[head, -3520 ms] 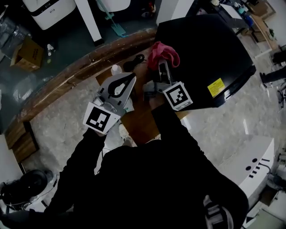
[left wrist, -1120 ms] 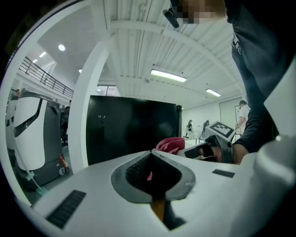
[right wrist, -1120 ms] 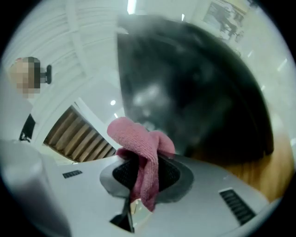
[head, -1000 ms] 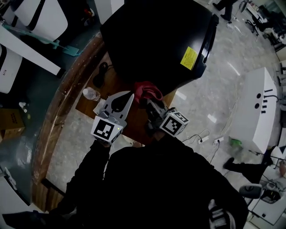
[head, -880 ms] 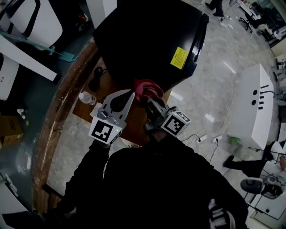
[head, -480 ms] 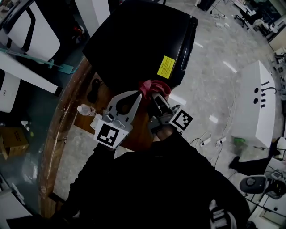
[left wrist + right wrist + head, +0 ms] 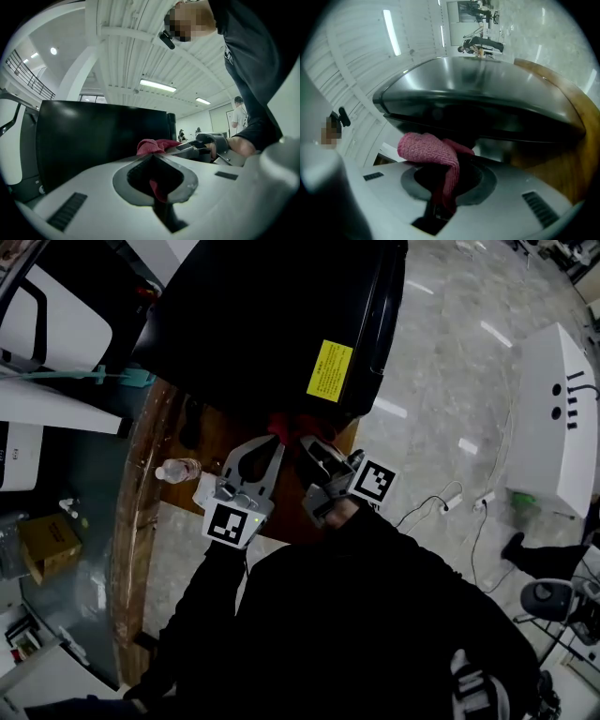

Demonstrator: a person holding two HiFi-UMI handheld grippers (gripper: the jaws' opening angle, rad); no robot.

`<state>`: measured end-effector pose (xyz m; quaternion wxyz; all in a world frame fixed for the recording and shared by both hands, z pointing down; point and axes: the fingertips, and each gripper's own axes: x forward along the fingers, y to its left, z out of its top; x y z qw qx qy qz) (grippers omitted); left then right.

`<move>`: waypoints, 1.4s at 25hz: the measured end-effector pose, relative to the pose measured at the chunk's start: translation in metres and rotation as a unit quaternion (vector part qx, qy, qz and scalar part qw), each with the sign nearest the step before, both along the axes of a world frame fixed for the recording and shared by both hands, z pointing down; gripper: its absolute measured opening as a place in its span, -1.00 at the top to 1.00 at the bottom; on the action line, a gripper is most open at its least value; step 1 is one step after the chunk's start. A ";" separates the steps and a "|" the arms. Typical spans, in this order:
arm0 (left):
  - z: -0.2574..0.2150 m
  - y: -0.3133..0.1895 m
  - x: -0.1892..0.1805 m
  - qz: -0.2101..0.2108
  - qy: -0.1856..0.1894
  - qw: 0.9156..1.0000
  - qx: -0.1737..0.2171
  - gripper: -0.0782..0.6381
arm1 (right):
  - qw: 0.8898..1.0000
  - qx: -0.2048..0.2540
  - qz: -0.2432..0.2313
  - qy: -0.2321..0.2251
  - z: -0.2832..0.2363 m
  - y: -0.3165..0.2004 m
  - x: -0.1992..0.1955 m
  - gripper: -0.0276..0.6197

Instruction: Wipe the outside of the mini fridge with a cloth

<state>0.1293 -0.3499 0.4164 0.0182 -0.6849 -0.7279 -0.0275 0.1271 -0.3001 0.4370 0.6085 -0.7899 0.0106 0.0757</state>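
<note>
Fridge (image 7: 262, 324) nearer; right claw (image 7: 443, 206), in its view, clamps cloth (image 7: 429, 150); left claw (image 7: 161, 206) clenched.

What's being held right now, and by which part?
The right hand-held gripper pinches the pink cloth by one end, the rest bunched past its jaws. Whether the left hand-held gripper grips it too cannot be told.

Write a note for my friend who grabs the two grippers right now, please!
Right gripper: shut on the pink cloth.
Left gripper: jaws together, nothing surely gripped; a red sliver shows through their gap.
Black mini fridge: just ahead; cloth sits by its near edge, touch unclear.
Done: cloth is in hand. Left: wiping the fridge's outside; no wiped patch shows.
</note>
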 end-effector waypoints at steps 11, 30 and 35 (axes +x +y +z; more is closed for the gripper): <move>0.131 0.018 0.012 -0.013 -0.039 0.996 0.082 0.78 | 0.998 0.006 -0.025 -0.053 0.127 0.008 0.010 0.67; 0.322 0.026 0.018 -0.087 -0.142 0.952 0.255 0.77 | 0.972 0.074 0.011 -0.221 0.315 0.004 -0.001 0.67; 0.234 -0.001 -0.006 -0.059 -0.138 0.974 0.172 0.77 | 0.982 0.007 -0.002 -0.187 0.223 -0.018 -0.022 0.67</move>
